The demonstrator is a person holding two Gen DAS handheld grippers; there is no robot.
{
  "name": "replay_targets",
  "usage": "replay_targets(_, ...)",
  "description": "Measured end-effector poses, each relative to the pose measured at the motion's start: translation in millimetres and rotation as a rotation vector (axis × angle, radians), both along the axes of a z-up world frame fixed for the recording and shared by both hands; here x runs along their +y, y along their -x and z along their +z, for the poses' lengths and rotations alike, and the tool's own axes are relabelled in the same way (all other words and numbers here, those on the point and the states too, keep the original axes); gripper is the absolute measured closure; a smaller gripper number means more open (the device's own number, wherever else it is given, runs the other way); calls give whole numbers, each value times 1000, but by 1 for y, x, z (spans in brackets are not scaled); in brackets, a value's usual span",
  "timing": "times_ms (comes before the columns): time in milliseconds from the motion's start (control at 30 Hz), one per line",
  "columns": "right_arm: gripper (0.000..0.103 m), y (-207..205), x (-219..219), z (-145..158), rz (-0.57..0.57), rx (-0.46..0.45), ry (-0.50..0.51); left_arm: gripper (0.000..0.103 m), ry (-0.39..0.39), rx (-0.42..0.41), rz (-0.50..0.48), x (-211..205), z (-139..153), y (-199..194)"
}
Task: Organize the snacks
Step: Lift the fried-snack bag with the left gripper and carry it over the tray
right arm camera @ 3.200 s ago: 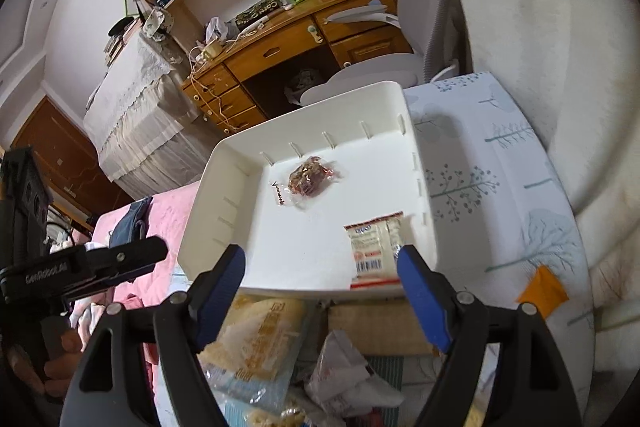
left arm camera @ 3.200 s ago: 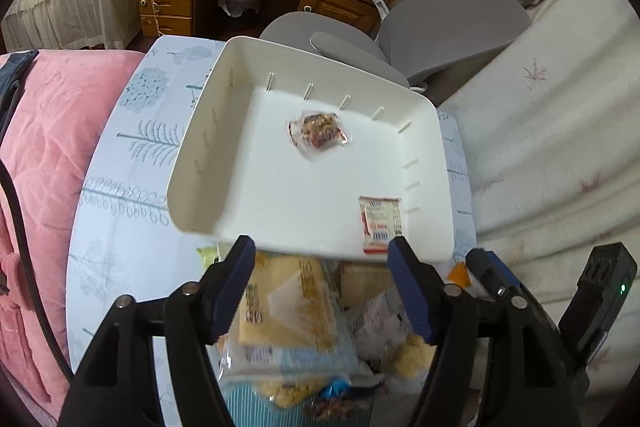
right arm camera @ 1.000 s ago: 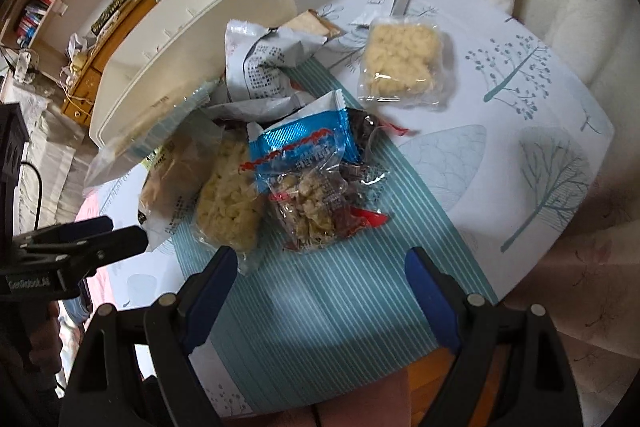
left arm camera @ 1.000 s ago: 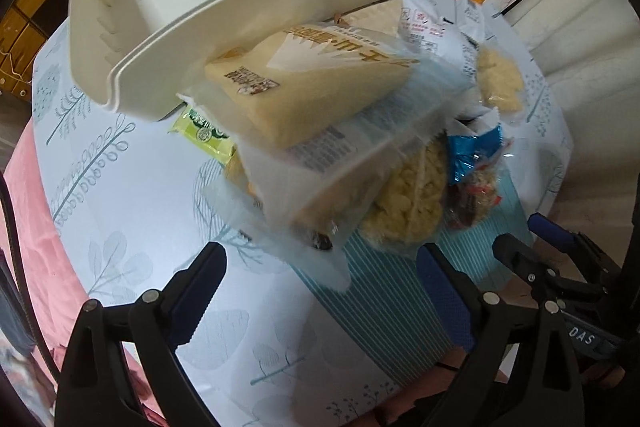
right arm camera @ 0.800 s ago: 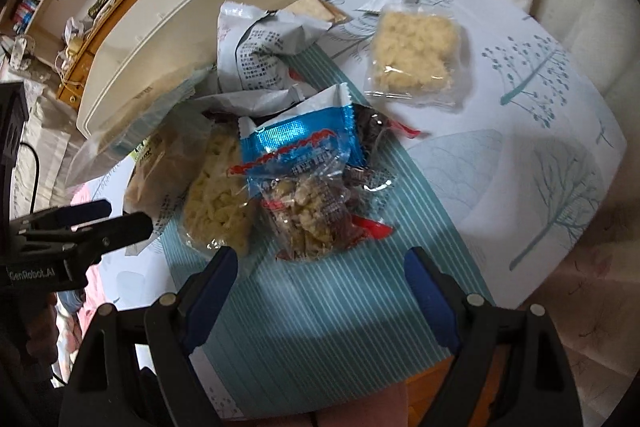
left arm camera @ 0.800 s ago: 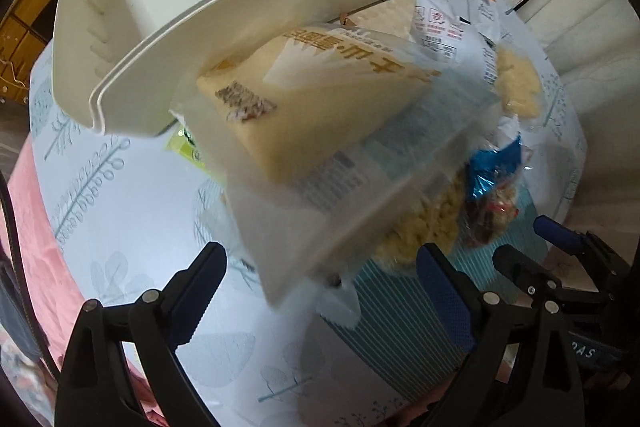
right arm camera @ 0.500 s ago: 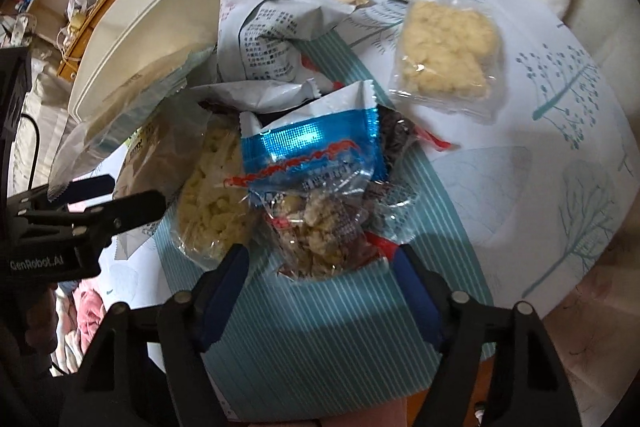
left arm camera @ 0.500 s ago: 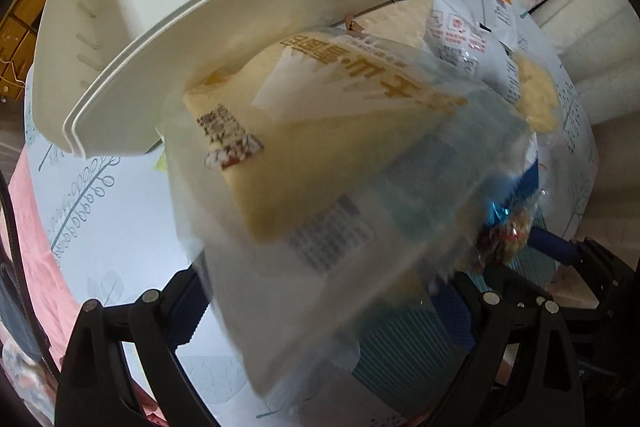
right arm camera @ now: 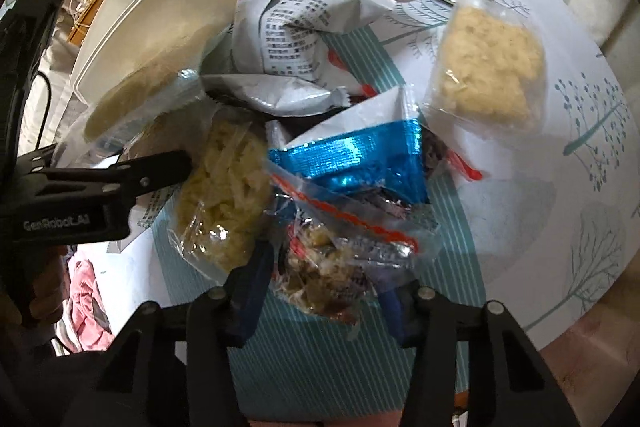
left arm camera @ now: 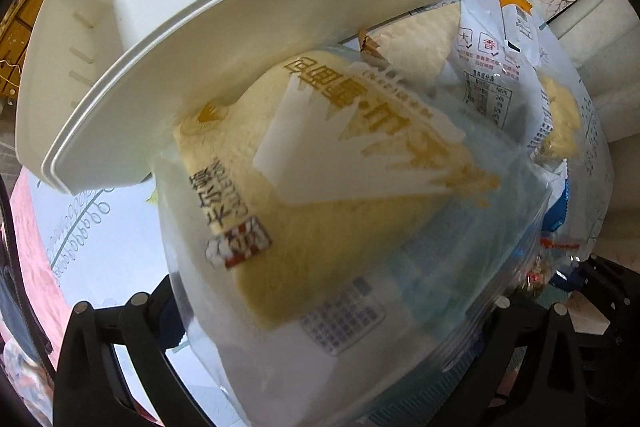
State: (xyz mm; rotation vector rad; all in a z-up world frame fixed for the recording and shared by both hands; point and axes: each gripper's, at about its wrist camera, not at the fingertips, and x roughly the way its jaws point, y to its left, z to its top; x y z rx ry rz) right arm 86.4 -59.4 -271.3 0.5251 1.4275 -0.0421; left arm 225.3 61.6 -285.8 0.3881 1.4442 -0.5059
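1. The mixed-nut packet, clear with a red zigzag edge, lies at the near end of the snack heap on the counter. It sits between the two blue fingers of the right gripper, whose jaws have just been closing around it. I cannot tell whether the pads are pressing it yet.
2. Its upper end is tucked under the blue foil packet, so a lift could drag that one along or tug the film out of the pinch.
3. The fingers flank only the crinkled lower end, and a hold on thin film alone may slip.
4. The big clear cake bag lies on top of the heap, leaning against the white tray. It fills the gap of the left gripper, whose jaws stand wide apart with no press on the bag visible.
5. That bag looks soft and wide, and a squeeze may crush the cake or push the tray back.
6. The two grippers work close together, and they could knock each other over the pile.
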Motion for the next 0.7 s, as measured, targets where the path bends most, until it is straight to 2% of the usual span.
replay_targets(167, 58, -13, 8, 2, 14, 0, -11, 0, 53, 45, 44, 0, -10, -8)
replay_targets(467, 58, -1, -2, 3, 5, 1, -18, 11, 54, 12, 43, 9, -4, 4)
replay_targets(700, 58, 7, -7, 3, -15, 9, -17, 15, 59, 40, 59, 25, 1, 20)
